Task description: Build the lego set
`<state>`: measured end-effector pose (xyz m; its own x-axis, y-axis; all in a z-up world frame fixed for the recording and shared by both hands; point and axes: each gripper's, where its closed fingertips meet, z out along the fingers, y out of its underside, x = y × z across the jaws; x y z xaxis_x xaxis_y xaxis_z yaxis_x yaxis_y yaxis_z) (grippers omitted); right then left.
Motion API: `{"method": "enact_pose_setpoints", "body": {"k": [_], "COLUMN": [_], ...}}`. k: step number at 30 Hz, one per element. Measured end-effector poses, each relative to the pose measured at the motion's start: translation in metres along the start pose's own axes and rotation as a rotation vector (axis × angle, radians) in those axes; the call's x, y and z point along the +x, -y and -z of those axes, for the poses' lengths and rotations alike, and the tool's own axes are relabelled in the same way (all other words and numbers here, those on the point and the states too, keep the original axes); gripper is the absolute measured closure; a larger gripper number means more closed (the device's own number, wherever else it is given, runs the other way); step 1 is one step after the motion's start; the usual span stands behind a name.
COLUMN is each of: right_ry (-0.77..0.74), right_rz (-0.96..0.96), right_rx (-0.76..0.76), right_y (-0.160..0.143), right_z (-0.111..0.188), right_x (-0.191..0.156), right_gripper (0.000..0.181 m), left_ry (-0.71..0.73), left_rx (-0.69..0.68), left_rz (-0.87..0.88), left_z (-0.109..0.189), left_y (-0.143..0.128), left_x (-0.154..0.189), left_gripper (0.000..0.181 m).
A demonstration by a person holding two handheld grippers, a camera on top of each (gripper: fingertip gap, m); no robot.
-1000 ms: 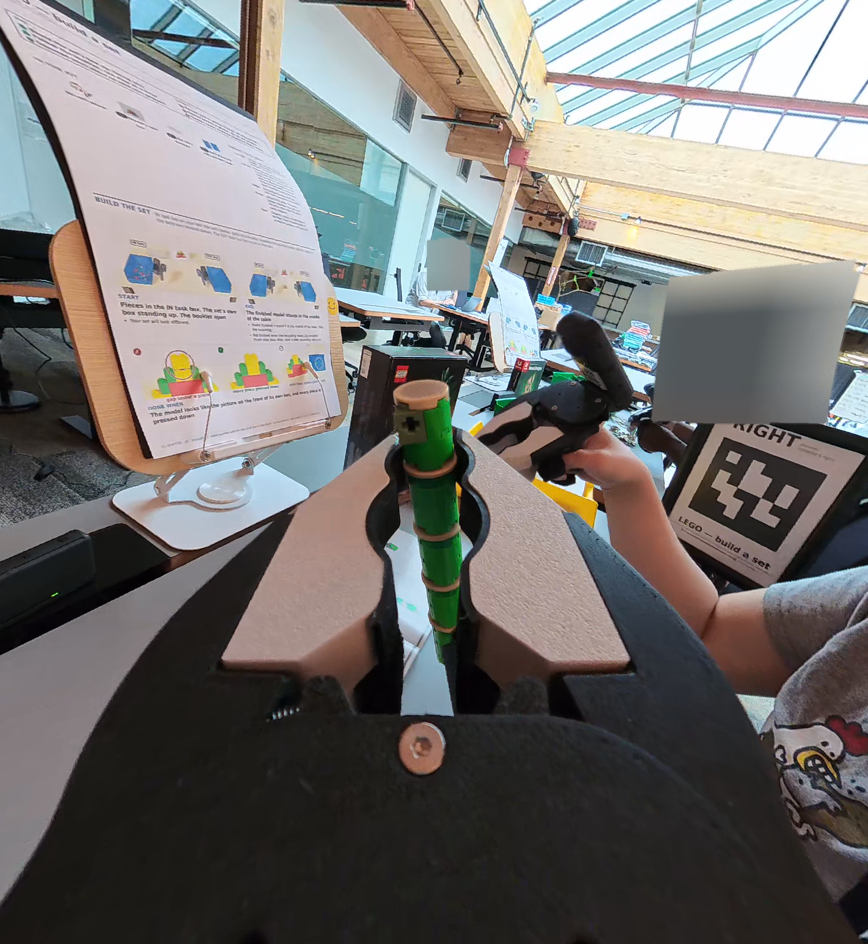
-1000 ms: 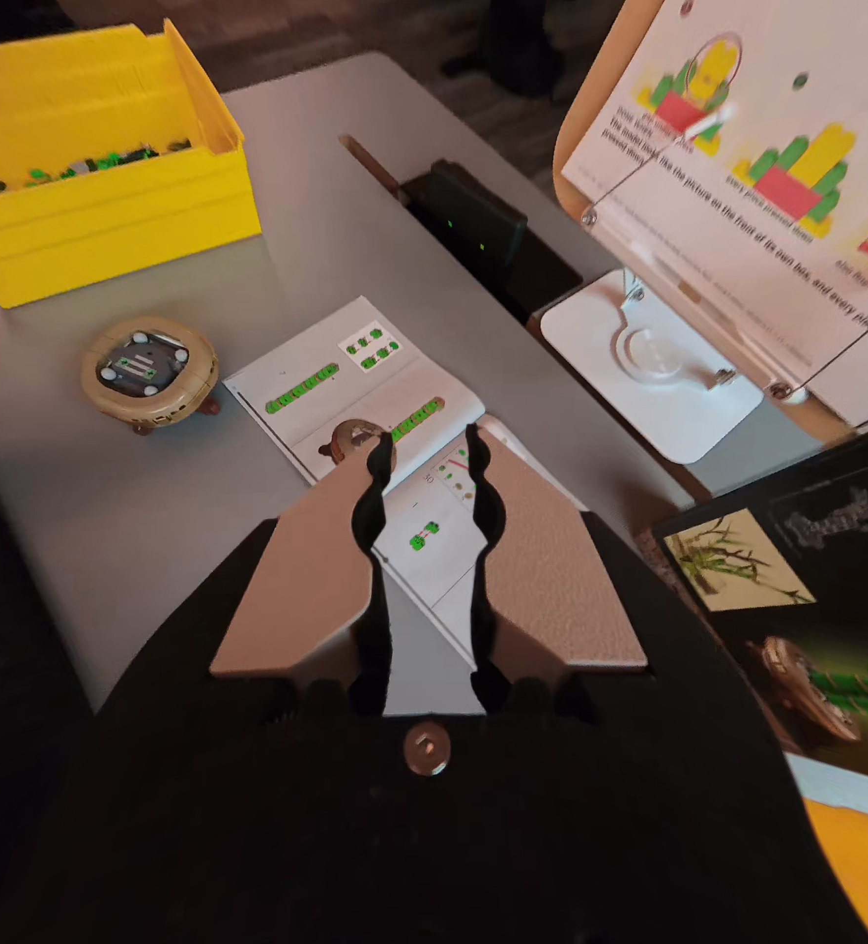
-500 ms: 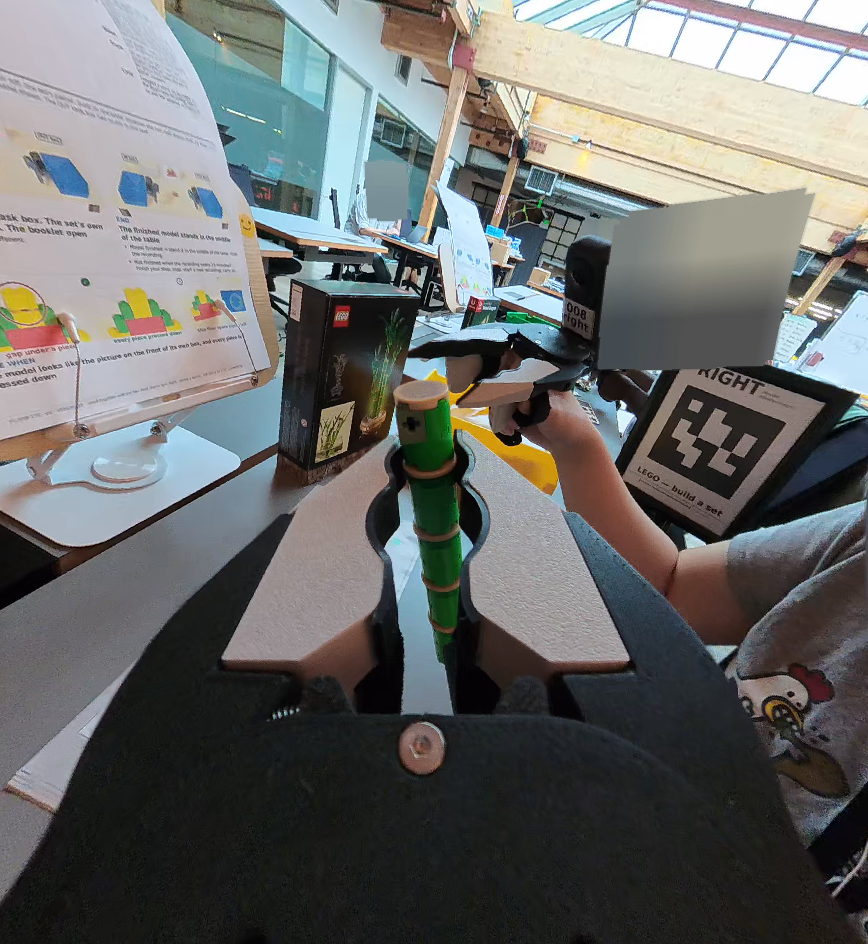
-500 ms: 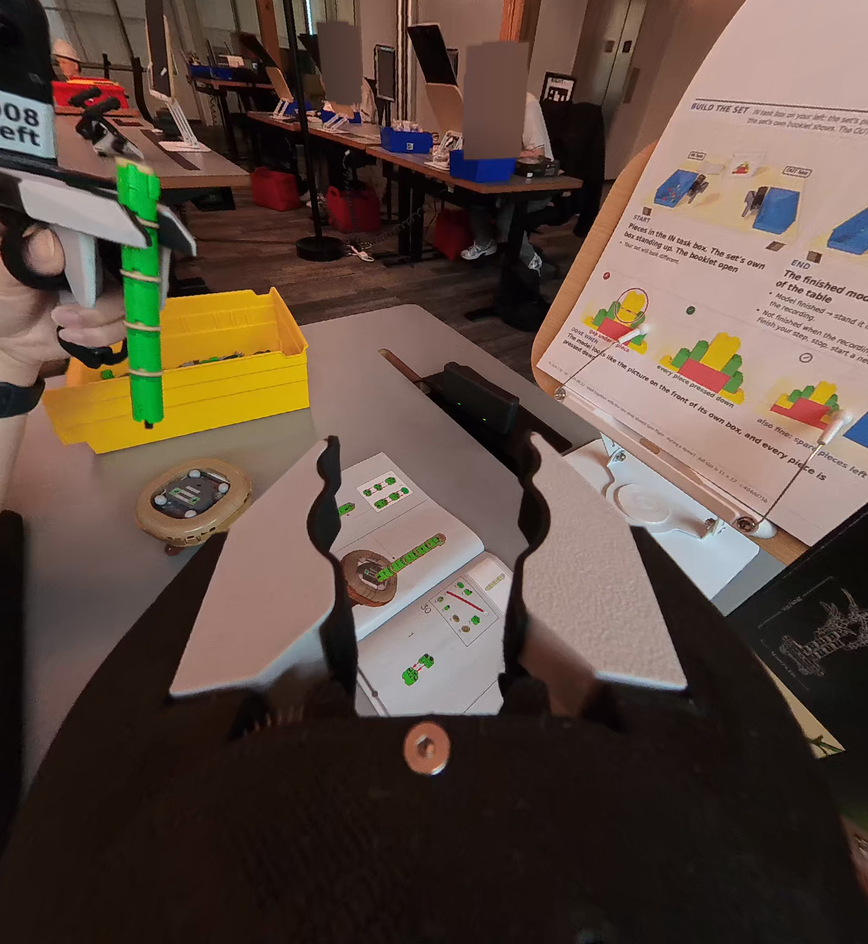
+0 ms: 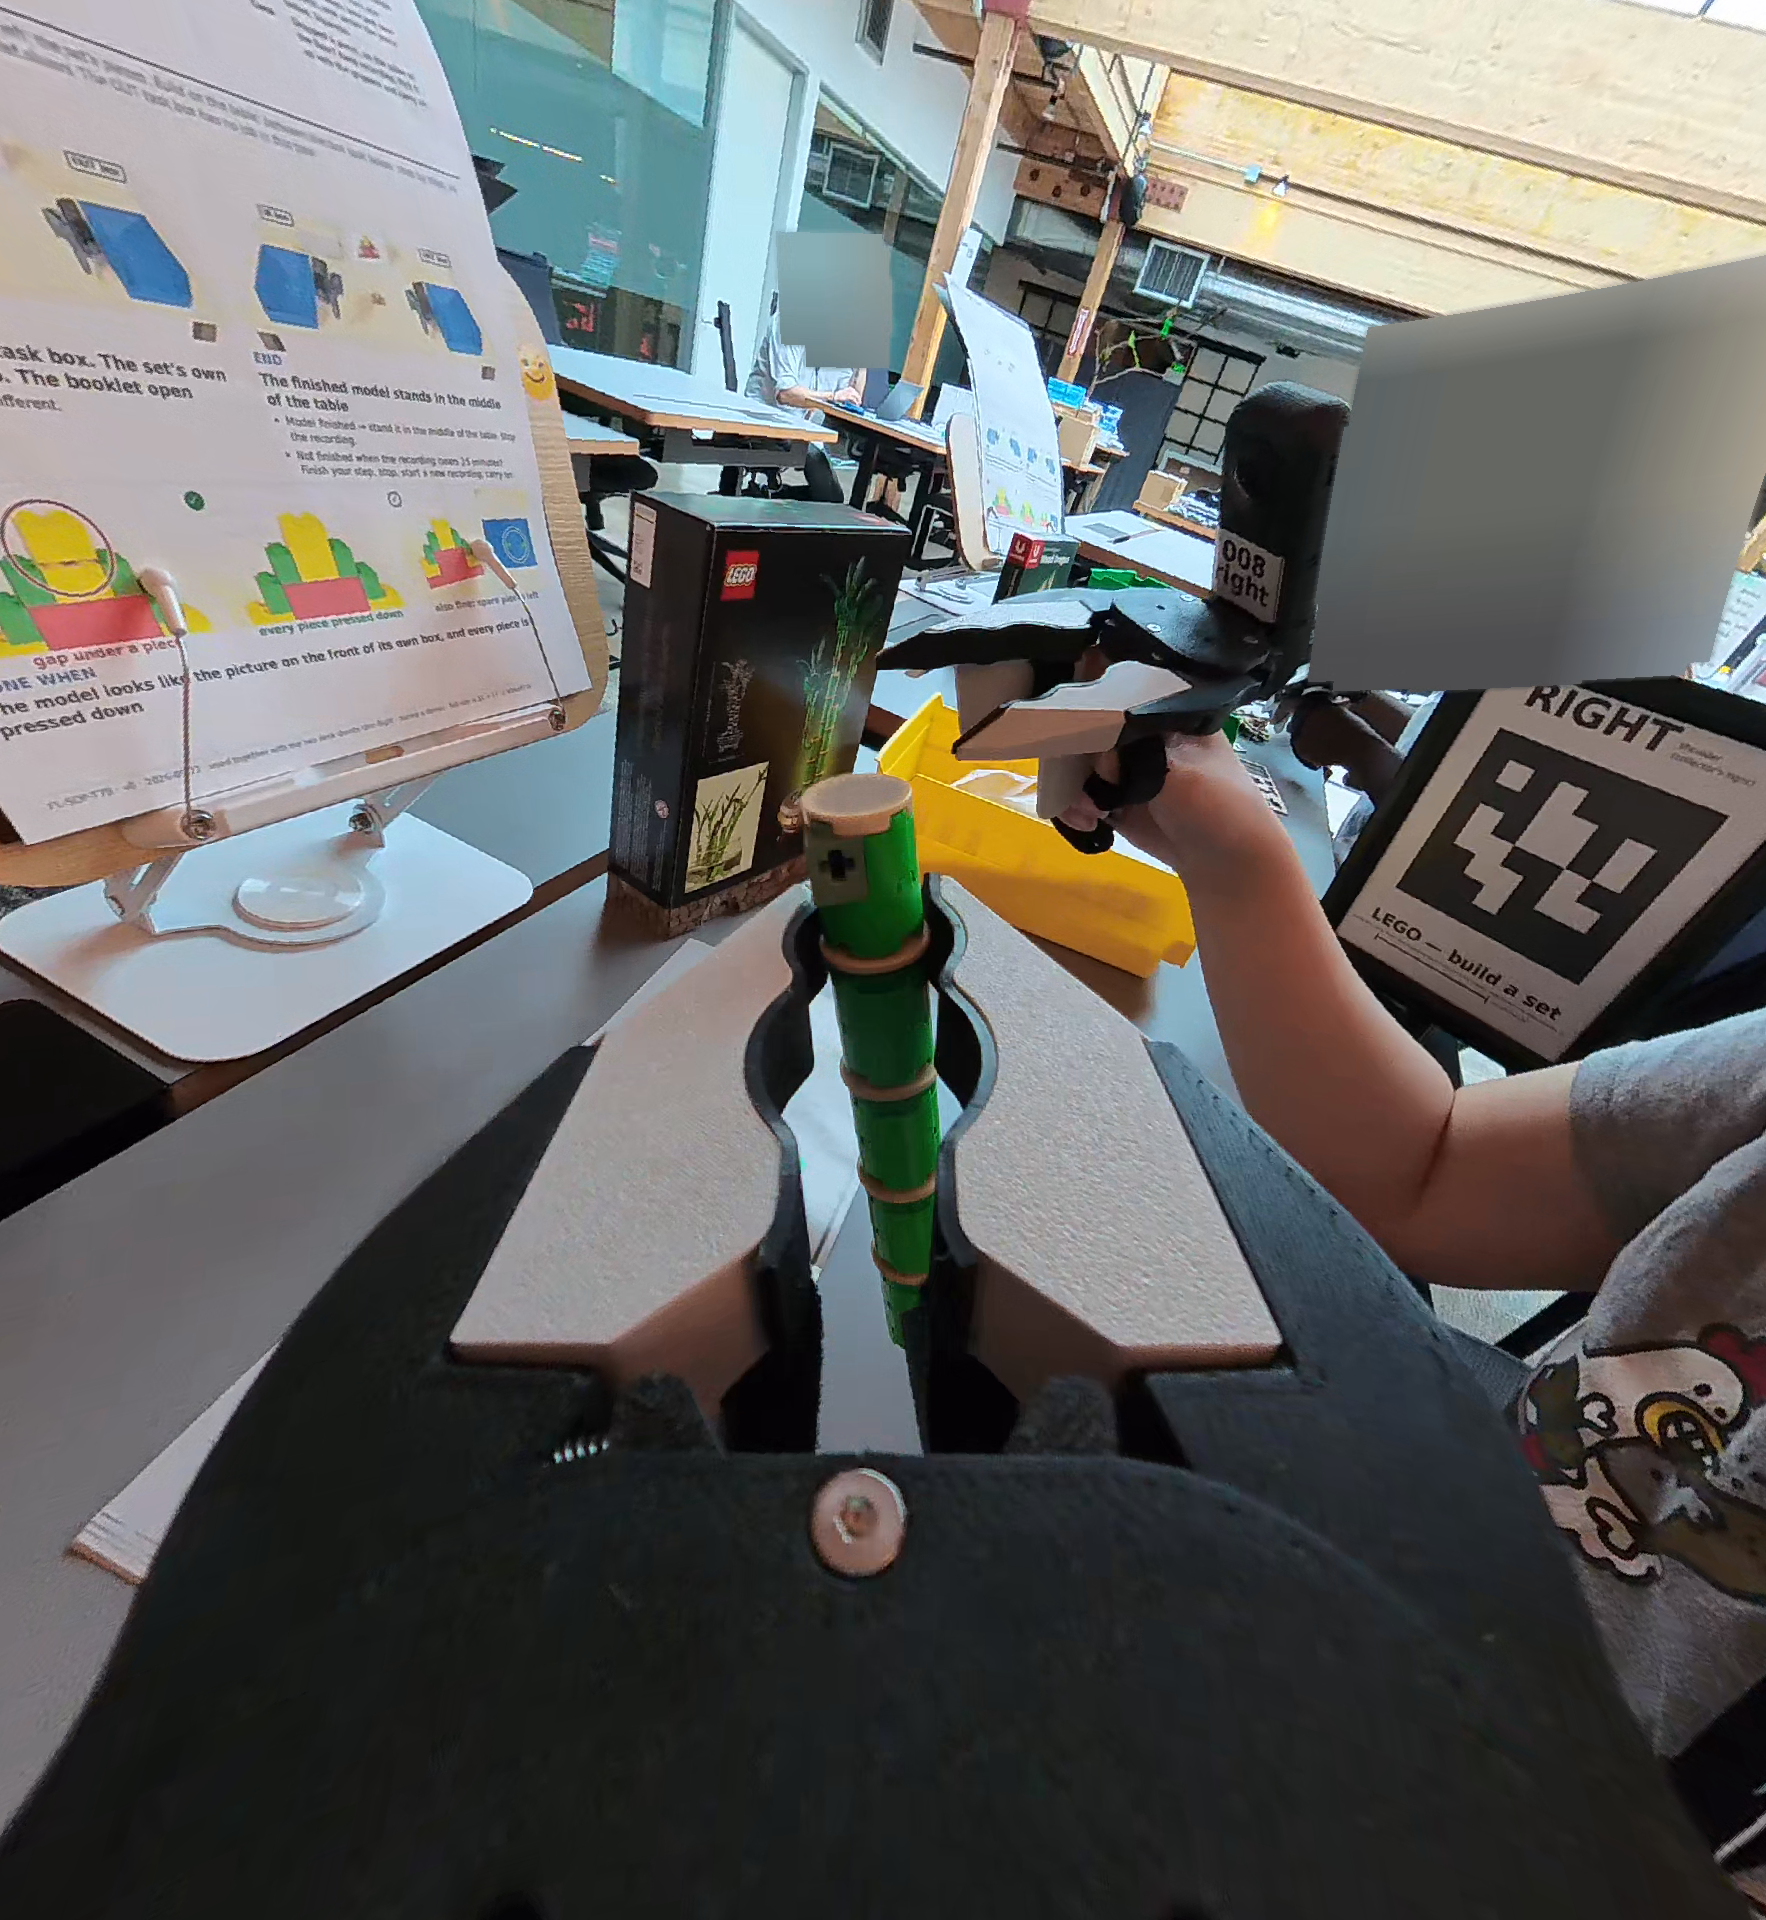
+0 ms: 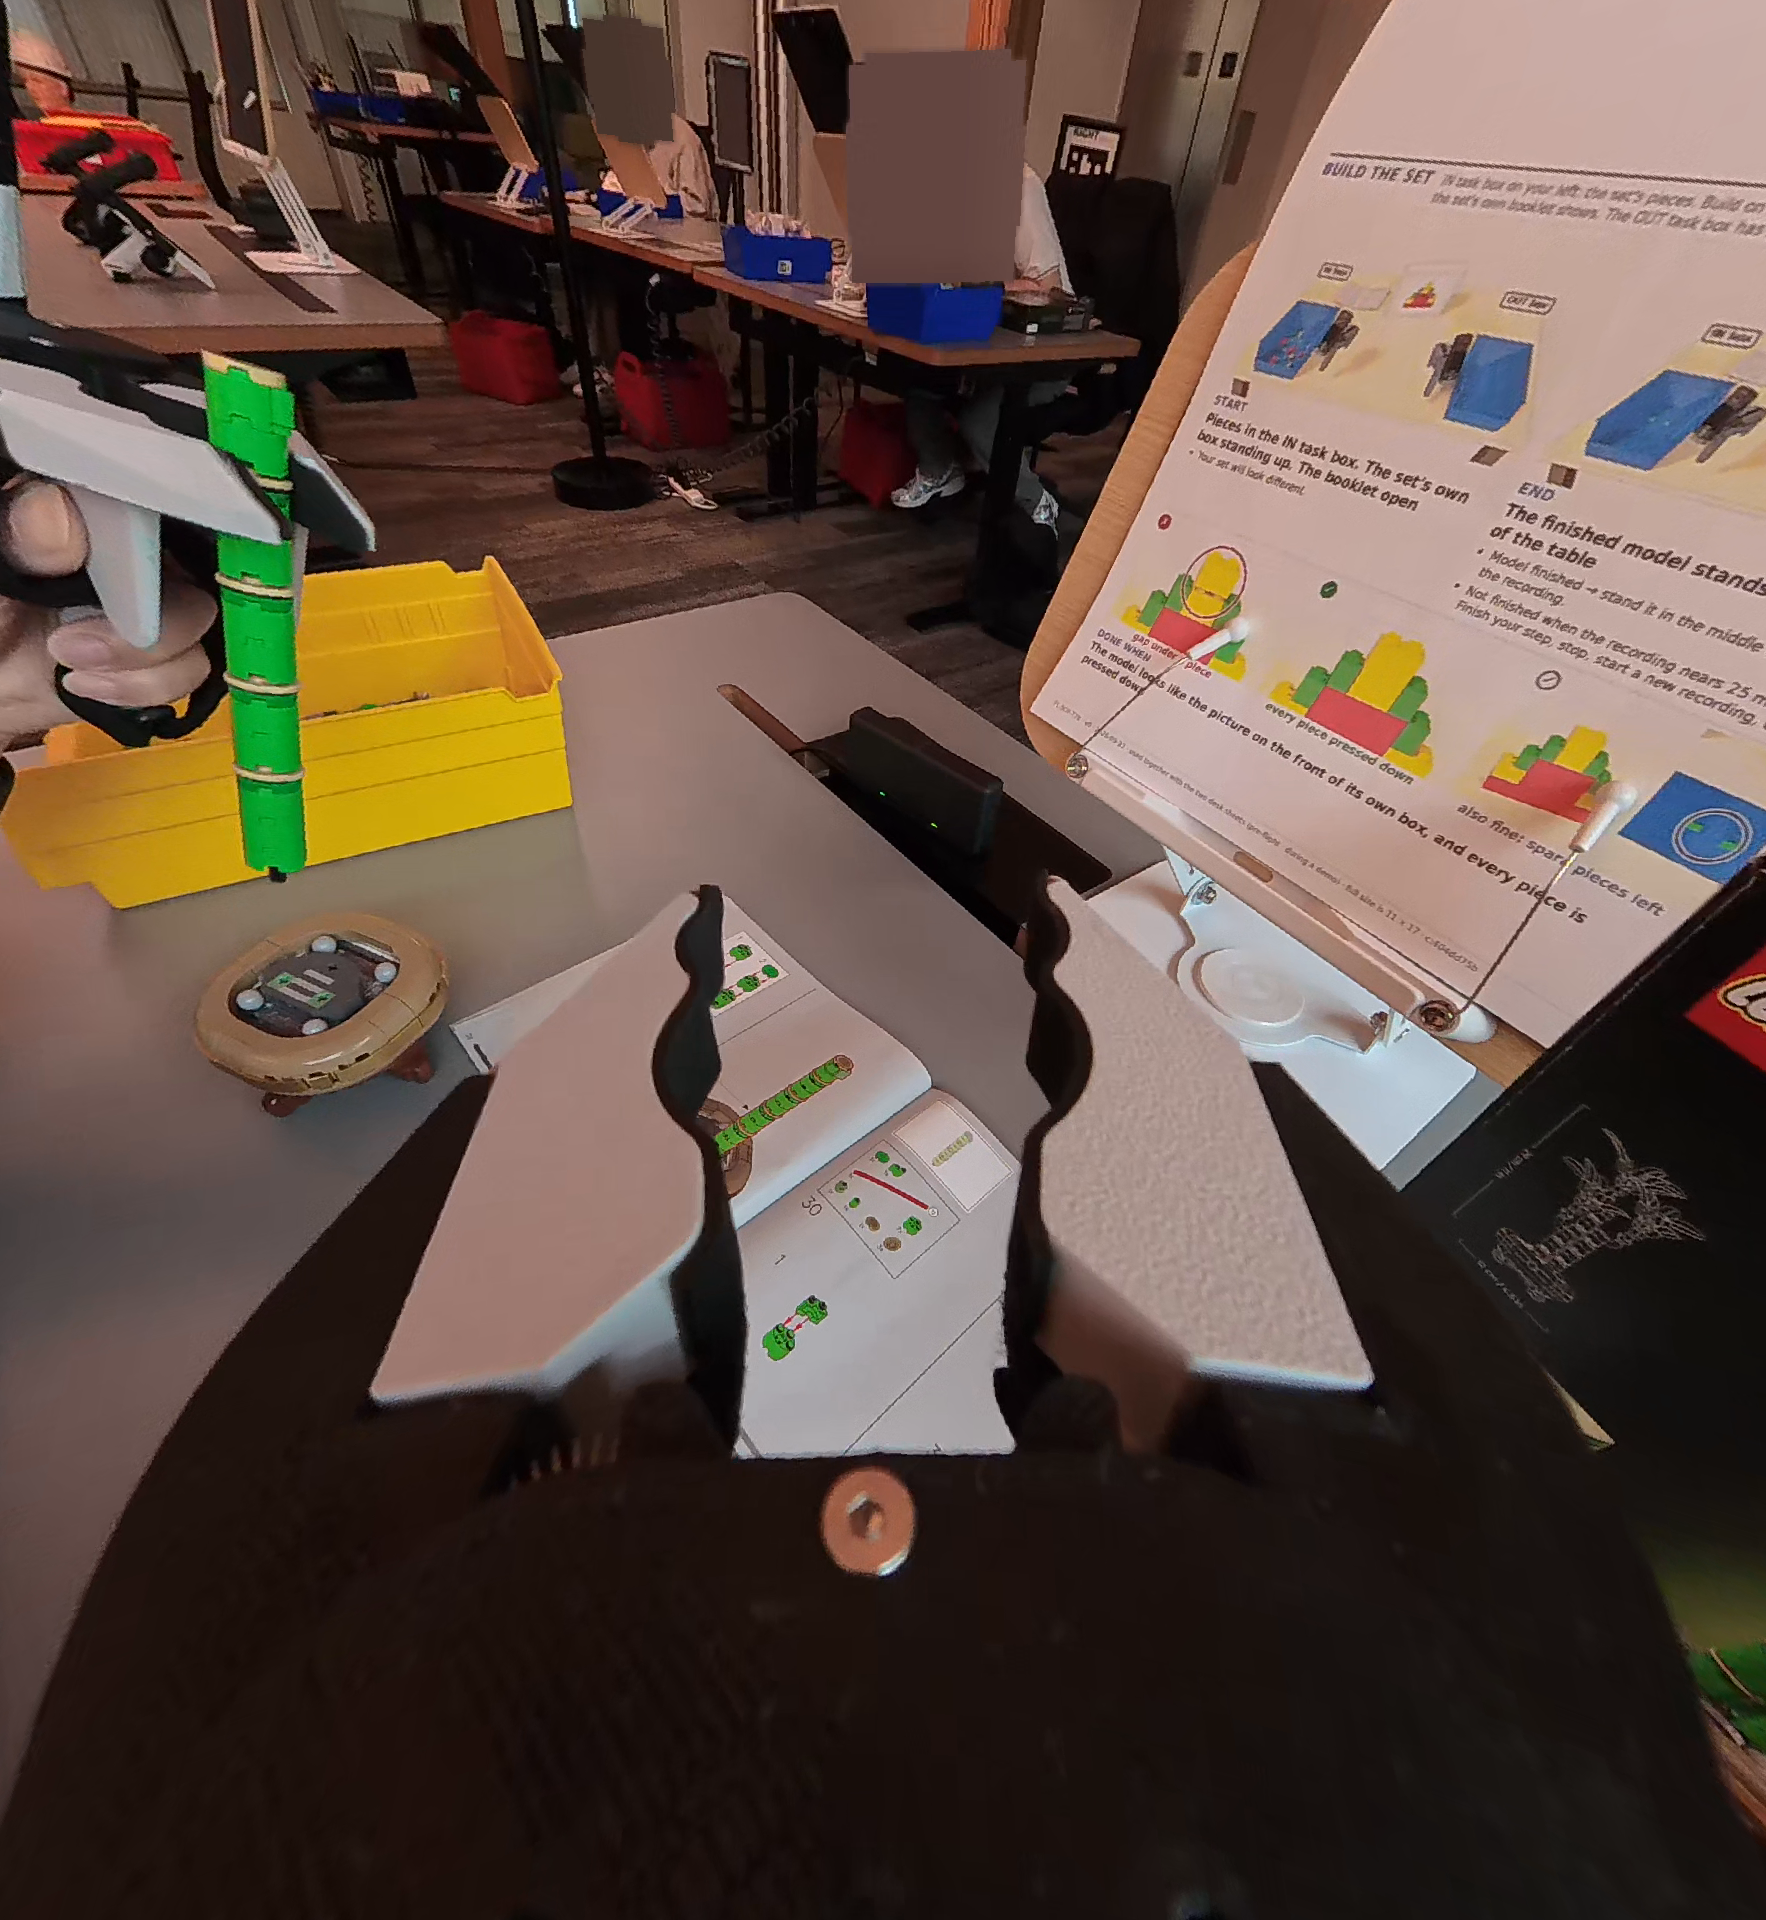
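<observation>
Grey tabletop (image 5: 183, 1247) filled the lower left of the left wrist view, where the left gripper (image 5: 874, 935) sat clamped at centre frame on an upright green bamboo stalk (image 5: 884, 1049). At centre of the right wrist view, the right gripper (image 6: 874, 914) gaped wide and empty above the open booklet (image 6: 858, 1226); the round tan base (image 6: 323, 997) sat at left, before the yellow bin (image 6: 422, 717).

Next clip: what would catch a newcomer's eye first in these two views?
The green stalk, held upright and clamped in the left gripper, above the table by the yellow bin. Below it on the table sits a round tan base beside the open booklet. The right gripper hangs open and empty over that booklet.
</observation>
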<state>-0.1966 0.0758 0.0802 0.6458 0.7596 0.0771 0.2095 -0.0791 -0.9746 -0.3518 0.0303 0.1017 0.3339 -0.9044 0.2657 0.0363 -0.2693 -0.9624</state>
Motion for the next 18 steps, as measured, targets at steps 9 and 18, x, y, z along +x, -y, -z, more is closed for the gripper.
{"method": "enact_pose_setpoints", "body": {"k": [9, 18], "right_ry": [0.009, 0.033], "right_rz": [0.043, 0.095], "right_rx": [-0.049, -0.102], "right_y": [-0.01, -0.018], "right_z": [-0.011, -0.019], "right_x": [-0.005, -0.016], "right_gripper": [0.124, 0.126], "left_ry": [0.033, 0.055], "left_rx": [0.036, 0.028], "left_rz": [-0.02, -0.03], "left_z": [0.015, 0.015], "left_y": [0.007, 0.006], "left_x": [-0.002, -0.008], "left_gripper": [0.166, 0.165]}}
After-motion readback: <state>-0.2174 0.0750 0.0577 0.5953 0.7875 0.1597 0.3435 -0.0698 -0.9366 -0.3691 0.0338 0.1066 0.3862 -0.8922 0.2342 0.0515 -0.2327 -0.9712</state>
